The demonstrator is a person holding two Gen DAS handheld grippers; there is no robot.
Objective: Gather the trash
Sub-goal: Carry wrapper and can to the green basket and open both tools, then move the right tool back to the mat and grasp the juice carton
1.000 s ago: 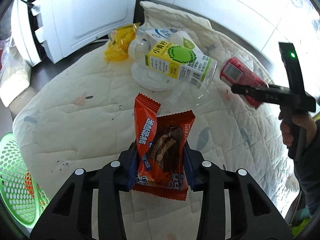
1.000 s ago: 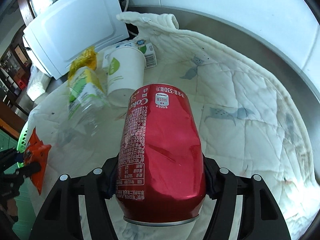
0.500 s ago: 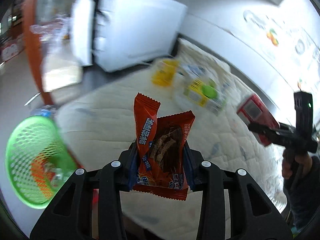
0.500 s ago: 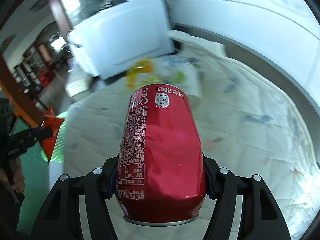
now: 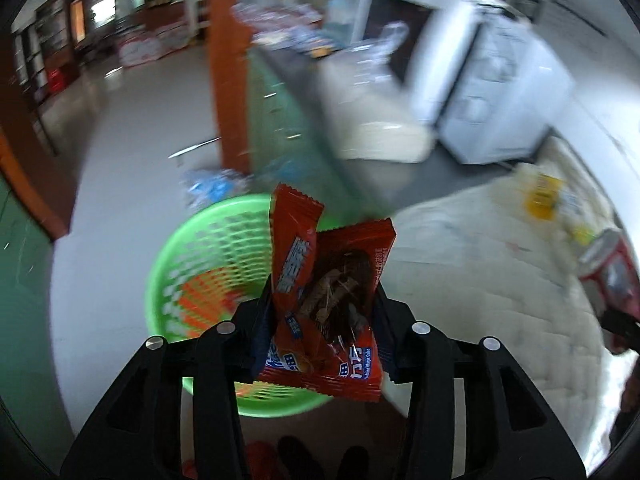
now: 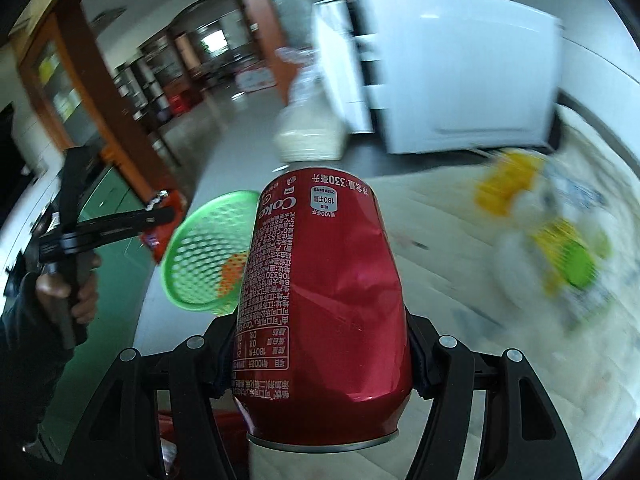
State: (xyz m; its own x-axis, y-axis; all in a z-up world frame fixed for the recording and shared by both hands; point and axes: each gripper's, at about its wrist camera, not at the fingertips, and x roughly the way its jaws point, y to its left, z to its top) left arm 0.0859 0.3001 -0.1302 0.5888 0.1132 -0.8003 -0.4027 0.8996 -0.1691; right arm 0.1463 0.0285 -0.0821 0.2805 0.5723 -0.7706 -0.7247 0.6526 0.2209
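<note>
My left gripper (image 5: 320, 320) is shut on an orange-red snack wrapper (image 5: 328, 300) and holds it above the green mesh basket (image 5: 192, 256) on the floor beside the table. My right gripper (image 6: 320, 356) is shut on a dented red Coke can (image 6: 320, 300), held over the table's left part. In the right wrist view the basket (image 6: 200, 248) lies ahead to the left, with the left gripper (image 6: 160, 216) and its wrapper beside it. The can also shows at the right edge of the left wrist view (image 5: 608, 272).
A quilted white cloth (image 5: 480, 280) covers the table. More trash lies on it: a yellow packet (image 6: 504, 188) and a bottle with a yellow-green label (image 6: 568, 256). A white appliance (image 6: 460, 68) stands behind. Some orange trash (image 6: 232, 272) lies in the basket.
Both grippers have swung left, away from the trash pile and toward the green basket. The left gripper with the wrapper is now over the basket. Both holds are unchanged.
</note>
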